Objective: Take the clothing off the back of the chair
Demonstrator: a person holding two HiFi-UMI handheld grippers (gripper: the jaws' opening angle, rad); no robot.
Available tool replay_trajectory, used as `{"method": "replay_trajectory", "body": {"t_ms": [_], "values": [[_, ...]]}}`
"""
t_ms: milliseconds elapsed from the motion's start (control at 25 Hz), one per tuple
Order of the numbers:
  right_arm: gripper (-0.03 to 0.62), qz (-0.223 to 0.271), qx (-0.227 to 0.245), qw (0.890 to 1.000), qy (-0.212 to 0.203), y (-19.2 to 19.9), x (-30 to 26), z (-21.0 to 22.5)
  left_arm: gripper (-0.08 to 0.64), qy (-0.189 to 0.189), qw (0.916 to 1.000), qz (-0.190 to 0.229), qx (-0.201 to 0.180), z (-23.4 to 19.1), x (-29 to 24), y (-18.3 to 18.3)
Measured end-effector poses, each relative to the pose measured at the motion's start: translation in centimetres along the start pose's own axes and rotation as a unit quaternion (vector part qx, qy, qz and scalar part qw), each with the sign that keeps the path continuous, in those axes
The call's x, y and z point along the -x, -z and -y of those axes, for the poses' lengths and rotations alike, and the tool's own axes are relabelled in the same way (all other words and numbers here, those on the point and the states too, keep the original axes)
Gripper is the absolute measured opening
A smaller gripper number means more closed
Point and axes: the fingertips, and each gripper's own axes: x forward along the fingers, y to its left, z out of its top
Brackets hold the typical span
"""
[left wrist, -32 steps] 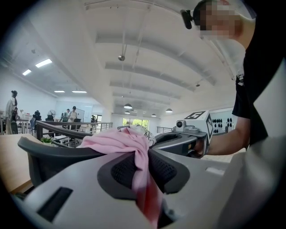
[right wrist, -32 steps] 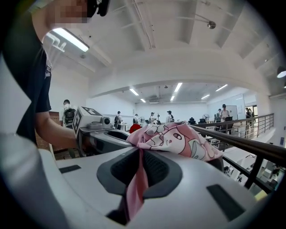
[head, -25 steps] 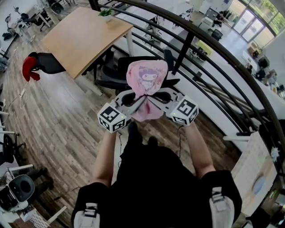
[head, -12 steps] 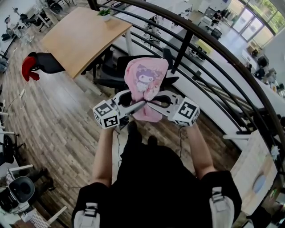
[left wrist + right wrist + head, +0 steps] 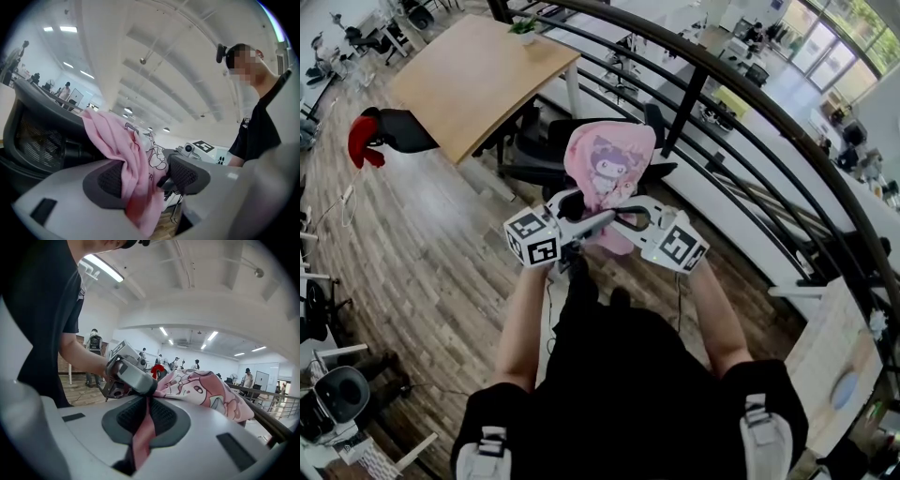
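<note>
Left gripper (image 5: 145, 174): jaws just opened wide, shirt (image 5: 609, 161) loose between them.
Right gripper (image 5: 146, 414): clamped on shirt.
Shirt: draped over chair back (image 5: 37, 140).

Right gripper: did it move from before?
Yes. The right gripper, shut on the pink clothing, slid slightly down-left, away from the black railing post, toward the person.

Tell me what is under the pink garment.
The pink garment drapes over the back of a black office chair, whose frame shows at both sides. The backrest's top is covered, so anything else beneath the cloth cannot be seen.
</note>
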Motion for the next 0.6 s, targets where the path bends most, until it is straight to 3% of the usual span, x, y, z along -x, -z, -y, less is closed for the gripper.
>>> {"method": "replay_trajectory", "body": {"t_ms": [320,520,600], "values": [[0.031,-0.014,0.029,0.999,0.005,0.6,-0.1,0.1,0.242,0.005,0.9998,-0.006,0.019,0.1,-0.8,0.2],[0.051,-0.013,0.015,1.0,-0.002,1.2,-0.2,0.0,0.119,0.006,0.9997,-0.006,0.023,-0.3,-0.8,0.1],[0.064,-0.015,0.015,1.0,-0.004,1.6,-0.3,-0.2,0.101,-0.001,0.9998,-0.009,0.015,-0.6,-0.7,0.3]]}}
